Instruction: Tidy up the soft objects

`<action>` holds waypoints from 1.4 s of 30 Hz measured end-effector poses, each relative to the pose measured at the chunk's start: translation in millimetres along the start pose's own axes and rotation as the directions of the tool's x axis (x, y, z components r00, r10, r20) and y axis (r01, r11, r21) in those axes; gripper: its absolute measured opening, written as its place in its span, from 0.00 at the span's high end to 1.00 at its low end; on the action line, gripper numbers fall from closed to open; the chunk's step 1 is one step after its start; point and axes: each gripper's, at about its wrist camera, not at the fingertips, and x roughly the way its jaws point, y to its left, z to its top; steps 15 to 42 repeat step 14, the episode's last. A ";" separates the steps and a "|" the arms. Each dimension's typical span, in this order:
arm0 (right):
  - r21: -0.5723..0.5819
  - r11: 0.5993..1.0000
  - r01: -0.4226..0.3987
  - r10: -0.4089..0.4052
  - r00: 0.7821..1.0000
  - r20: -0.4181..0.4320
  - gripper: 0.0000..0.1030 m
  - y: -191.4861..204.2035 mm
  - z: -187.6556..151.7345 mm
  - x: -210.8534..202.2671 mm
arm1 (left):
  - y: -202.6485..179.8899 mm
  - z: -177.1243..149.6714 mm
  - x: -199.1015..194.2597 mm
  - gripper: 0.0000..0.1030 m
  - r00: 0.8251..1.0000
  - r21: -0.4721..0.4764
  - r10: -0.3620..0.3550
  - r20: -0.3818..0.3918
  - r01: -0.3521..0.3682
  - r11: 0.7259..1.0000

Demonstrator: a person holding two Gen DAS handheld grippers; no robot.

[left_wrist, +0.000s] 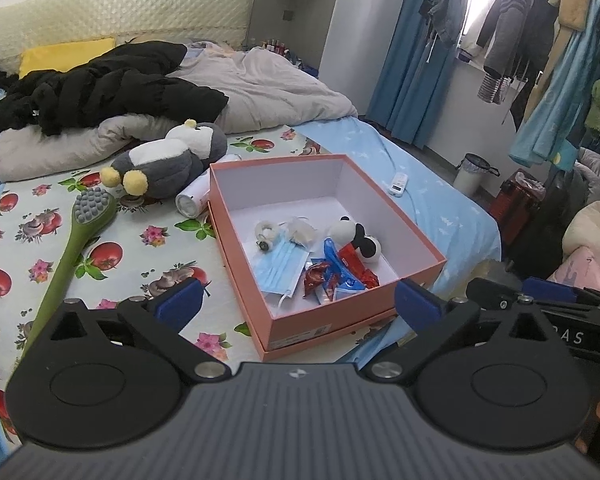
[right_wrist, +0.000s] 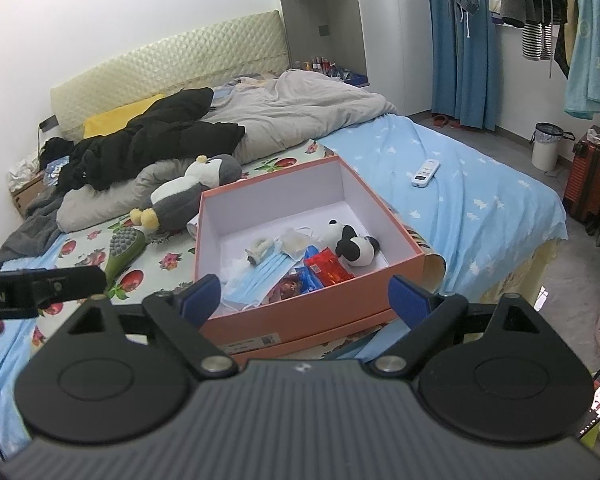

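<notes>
Left wrist: both grippers, left gripper [left_wrist: 298, 300] & right gripper [right_wrist: 304, 298], wide, empty, near box [left_wrist: 420, 236]. Next prob: grab penguin plush [left_wrist: 168, 160], needs reach past the box.

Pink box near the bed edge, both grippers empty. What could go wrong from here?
1. The pink box sits near the mattress edge; a push while loading could tip it off.
2. The grey penguin plush is bulky; it may not fit beside the small panda plush and face masks.
3. The white bottle lies against the penguin plush; grabbing it could roll the bottle.
</notes>
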 end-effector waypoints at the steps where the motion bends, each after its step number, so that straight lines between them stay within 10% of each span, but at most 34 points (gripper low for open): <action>1: 0.001 1.000 0.003 -0.003 1.000 -0.002 0.10 0.1 0.2 0.0 | -0.3 0.0 -0.1 0.00 1.000 0.001 -0.001 0.000 0.001 1.000; 42: 0.001 1.000 -0.001 0.001 1.000 -0.008 0.10 -0.1 0.3 -0.3 | -0.8 0.0 -1.0 0.00 1.000 0.001 0.010 0.006 -0.010 1.000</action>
